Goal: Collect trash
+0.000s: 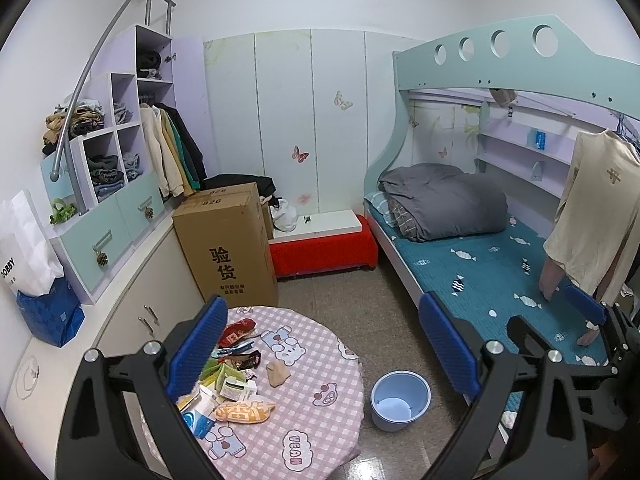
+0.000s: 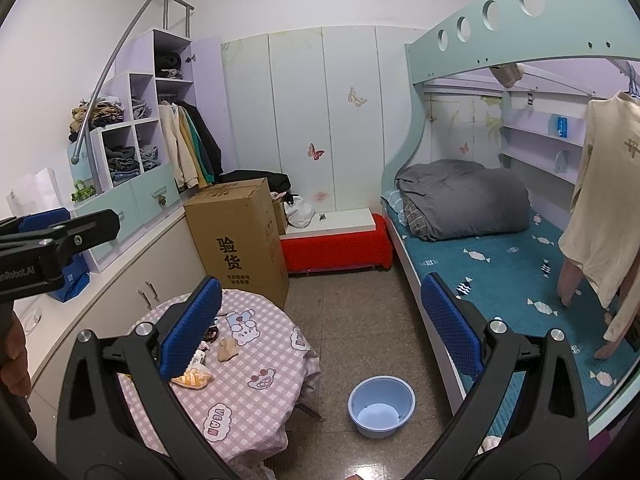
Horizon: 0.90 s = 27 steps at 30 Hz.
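A pile of trash (image 1: 228,380), wrappers, small boxes and an orange snack bag (image 1: 244,412), lies on the left side of a round table with a pink checked cloth (image 1: 312,364). A crumpled beige piece (image 1: 278,373) lies near the table's middle. A light blue bin (image 1: 400,400) stands on the floor right of the table; it also shows in the right wrist view (image 2: 381,405). My left gripper (image 1: 322,354) is open and empty, high above the table. My right gripper (image 2: 320,330) is open and empty, above the floor between table (image 2: 248,392) and bed.
A tall cardboard box (image 1: 230,246) stands behind the table beside a red bench (image 1: 324,252). A bunk bed with a teal mattress (image 1: 492,280) runs along the right. A white counter (image 1: 48,368) with cabinets and a blue bag (image 1: 50,314) runs along the left.
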Each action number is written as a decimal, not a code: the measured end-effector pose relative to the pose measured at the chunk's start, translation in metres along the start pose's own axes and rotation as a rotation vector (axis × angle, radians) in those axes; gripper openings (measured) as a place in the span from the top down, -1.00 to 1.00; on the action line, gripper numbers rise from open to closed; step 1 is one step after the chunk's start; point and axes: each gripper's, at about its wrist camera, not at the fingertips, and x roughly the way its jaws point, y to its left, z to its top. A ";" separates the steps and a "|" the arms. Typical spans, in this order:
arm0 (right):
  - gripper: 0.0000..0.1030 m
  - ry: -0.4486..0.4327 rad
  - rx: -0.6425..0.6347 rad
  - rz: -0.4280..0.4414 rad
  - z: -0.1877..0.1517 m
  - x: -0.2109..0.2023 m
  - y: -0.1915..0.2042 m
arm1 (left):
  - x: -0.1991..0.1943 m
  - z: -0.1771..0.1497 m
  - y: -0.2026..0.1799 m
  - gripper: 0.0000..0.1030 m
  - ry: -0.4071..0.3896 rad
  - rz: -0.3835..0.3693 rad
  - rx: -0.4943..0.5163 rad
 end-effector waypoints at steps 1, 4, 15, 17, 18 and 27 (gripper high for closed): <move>-0.89 0.002 0.001 0.000 0.000 0.000 -0.002 | 0.000 0.000 -0.001 -0.84 0.002 0.000 -0.001; -0.89 0.004 0.002 0.004 -0.001 0.000 -0.005 | 0.000 -0.002 -0.004 -0.84 0.007 0.003 -0.002; -0.89 0.002 0.012 0.010 -0.005 -0.002 -0.010 | 0.000 -0.001 -0.003 -0.84 0.009 0.005 0.001; -0.89 0.002 0.016 0.014 -0.005 -0.002 -0.014 | -0.001 -0.001 -0.005 -0.84 0.008 0.005 0.004; -0.89 0.002 0.017 0.013 -0.006 -0.003 -0.015 | -0.002 -0.001 -0.006 -0.84 0.008 0.005 0.007; -0.89 0.010 0.026 0.023 -0.005 -0.003 -0.021 | -0.003 0.000 -0.011 -0.84 0.012 0.009 0.015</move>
